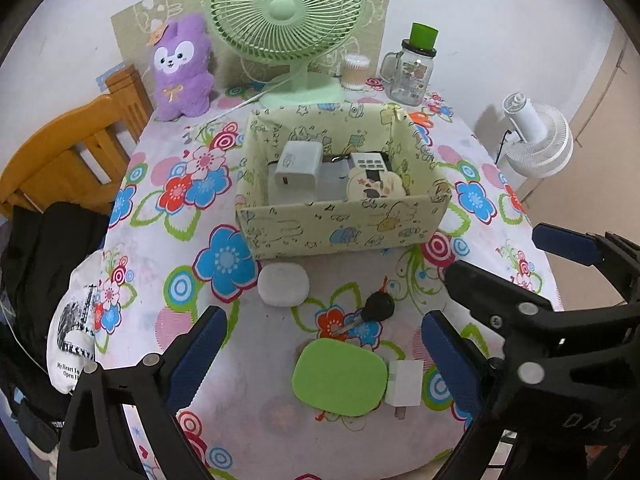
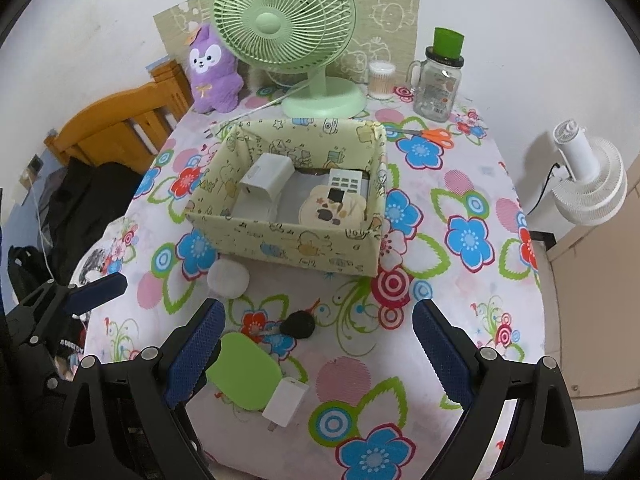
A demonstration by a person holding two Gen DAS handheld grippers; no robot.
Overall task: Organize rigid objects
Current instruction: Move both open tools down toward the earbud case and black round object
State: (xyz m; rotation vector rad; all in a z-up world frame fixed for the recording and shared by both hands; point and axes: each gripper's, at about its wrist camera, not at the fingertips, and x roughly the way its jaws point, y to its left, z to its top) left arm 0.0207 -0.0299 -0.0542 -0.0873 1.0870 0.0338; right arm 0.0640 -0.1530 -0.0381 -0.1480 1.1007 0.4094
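A patterned cardboard box (image 1: 344, 232) (image 2: 280, 244) stands mid-table and holds a white charger (image 1: 298, 164) (image 2: 267, 178), a calculator-like remote (image 1: 370, 162) (image 2: 346, 184) and a round printed item (image 1: 374, 186) (image 2: 334, 206). In front of it lie a white oval case (image 1: 283, 284) (image 2: 228, 278), a black key (image 1: 376, 310) (image 2: 298, 325), a green oval pad (image 1: 340, 376) (image 2: 244, 374) and a small white plug cube (image 1: 404, 383) (image 2: 285, 400). My left gripper (image 1: 324, 356) hovers open over the green pad. My right gripper (image 2: 320, 354) is open above the key and plug.
A green desk fan (image 1: 288, 20) (image 2: 284, 20), a purple plush (image 1: 182, 68) (image 2: 212, 74), a cotton-swab tub (image 1: 354, 72) (image 2: 382, 80) and a glass jar (image 1: 412, 72) (image 2: 438, 84) line the table's back. Orange scissors (image 2: 434, 136) lie behind the box. A wooden chair (image 1: 72, 148) and a white floor fan (image 1: 536, 140) flank the table.
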